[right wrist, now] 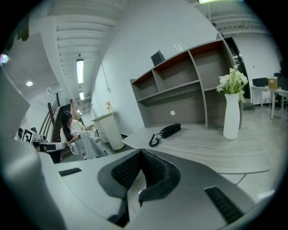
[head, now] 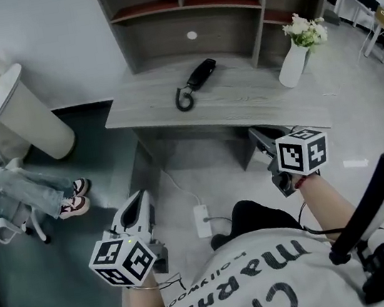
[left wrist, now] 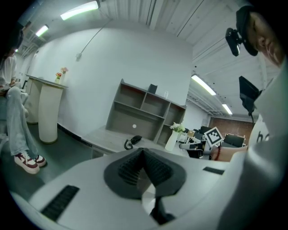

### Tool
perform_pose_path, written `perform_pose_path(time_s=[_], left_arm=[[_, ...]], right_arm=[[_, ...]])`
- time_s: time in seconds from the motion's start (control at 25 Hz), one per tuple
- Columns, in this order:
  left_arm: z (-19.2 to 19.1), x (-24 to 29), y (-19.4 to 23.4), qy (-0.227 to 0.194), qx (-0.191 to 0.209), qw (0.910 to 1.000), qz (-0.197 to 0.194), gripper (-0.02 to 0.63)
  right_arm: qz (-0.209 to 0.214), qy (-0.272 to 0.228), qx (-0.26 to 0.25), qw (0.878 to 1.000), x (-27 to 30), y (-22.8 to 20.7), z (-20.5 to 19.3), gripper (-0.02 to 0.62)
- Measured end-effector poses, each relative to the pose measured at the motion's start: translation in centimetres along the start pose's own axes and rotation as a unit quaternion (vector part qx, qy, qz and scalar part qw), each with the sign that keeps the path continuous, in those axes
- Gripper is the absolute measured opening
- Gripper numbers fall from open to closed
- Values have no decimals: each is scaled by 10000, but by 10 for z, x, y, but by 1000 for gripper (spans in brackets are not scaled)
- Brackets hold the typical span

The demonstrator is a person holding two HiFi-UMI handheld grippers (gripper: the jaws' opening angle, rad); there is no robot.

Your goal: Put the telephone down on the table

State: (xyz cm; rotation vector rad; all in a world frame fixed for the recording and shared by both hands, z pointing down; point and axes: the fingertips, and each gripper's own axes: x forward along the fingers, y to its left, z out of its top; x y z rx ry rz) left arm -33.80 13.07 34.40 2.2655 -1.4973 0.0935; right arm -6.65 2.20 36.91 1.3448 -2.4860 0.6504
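A black telephone handset with its coiled cord lies on the grey desk, in front of the shelf unit. It also shows in the left gripper view as the handset and in the right gripper view as the handset. Both grippers hang well short of the desk's near edge, over the floor. My left gripper is shut with nothing in it, its ribbed pads meeting. To the right, my right gripper is likewise shut and holds nothing, pads together.
A white vase of flowers stands on the desk's right end. The grey shelf unit rises at the desk's back. A white round stand and a seated person are at the left. A power strip lies on the floor.
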Motion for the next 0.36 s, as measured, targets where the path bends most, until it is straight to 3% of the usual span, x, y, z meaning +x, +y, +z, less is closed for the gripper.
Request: perform_pose_path(time_s=[0.36], left_arm=[[-13,-27,-55,-66,46,10000,-32,9]], right_arm=[[122,-85,-56,9999,-51,-5,-9,11]])
